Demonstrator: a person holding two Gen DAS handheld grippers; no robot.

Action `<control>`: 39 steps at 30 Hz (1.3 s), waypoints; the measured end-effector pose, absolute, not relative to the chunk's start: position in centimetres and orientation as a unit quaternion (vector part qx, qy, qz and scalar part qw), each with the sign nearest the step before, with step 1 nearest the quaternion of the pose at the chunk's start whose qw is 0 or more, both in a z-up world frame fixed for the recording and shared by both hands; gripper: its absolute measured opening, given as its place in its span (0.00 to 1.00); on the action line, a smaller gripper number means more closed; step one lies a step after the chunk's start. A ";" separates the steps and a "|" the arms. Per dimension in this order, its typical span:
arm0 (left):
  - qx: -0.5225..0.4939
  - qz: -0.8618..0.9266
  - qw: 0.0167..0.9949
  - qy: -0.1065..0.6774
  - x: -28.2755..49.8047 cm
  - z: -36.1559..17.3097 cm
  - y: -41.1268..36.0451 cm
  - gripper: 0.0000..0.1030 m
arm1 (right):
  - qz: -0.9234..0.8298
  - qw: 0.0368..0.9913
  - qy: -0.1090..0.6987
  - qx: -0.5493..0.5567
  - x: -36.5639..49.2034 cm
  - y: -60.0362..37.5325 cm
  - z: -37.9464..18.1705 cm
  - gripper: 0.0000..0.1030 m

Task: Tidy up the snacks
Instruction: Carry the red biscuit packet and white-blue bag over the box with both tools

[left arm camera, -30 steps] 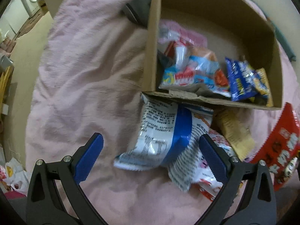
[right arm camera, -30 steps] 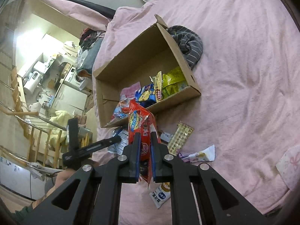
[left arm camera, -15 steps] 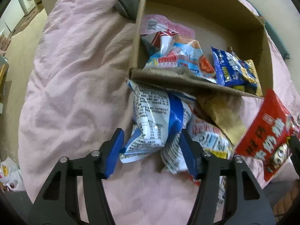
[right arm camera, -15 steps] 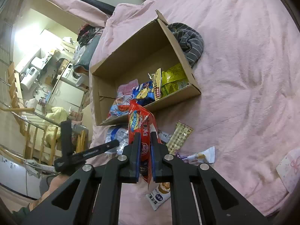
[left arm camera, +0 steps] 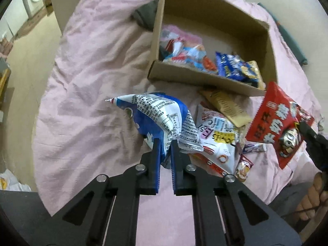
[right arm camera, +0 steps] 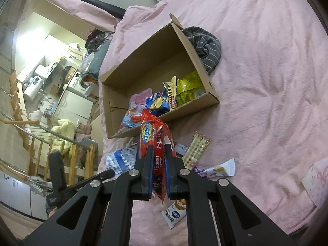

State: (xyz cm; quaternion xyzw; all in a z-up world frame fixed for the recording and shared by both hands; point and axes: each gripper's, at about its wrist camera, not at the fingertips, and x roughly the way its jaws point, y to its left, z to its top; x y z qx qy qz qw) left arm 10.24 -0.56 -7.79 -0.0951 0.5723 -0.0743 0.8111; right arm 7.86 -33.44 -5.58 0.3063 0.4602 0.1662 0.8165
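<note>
behind box [left arm camera: 205, 80] wall: snacks half-hidden | left tongs [left arm camera: 164, 143] clamp blue bag [left arm camera: 155, 119] | right tongs [right arm camera: 157, 149] clamp red packet [right arm camera: 153, 131]

a red snack packet [right arm camera: 156, 143] was clamped between the closed jaws of the right gripper [right arm camera: 157, 149], above a pink bedcover [right arm camera: 266, 82]. beyond it a cardboard box [right arm camera: 209, 100] was seen, partly filled with snack packets.

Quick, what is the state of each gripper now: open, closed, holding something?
Left gripper: closed on the blue-and-white snack bag, lifted off the bedding.
Right gripper: closed on the red snack bag.
</note>
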 end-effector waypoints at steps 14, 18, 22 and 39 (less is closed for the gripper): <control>-0.073 -0.068 0.879 0.466 8.0 0.9 0.7 0.05 | 0.186 0.825 0.431 0.313 7.2 -33.3 -3.9 0.09; -0.066 -0.074 0.888 0.449 9.4 2.7 0.2 0.05 | 0.188 0.827 0.425 0.316 8.0 -33.1 -3.2 0.09; -0.061 -0.085 0.896 0.431 11.4 4.1 -0.7 0.05 | 0.188 0.830 0.414 0.322 9.3 -33.1 -2.1 0.09; -0.017 -0.107 0.906 0.410 22.0 3.6 -4.8 0.04 | 0.178 0.840 0.408 0.310 20.2 -32.0 -0.7 0.09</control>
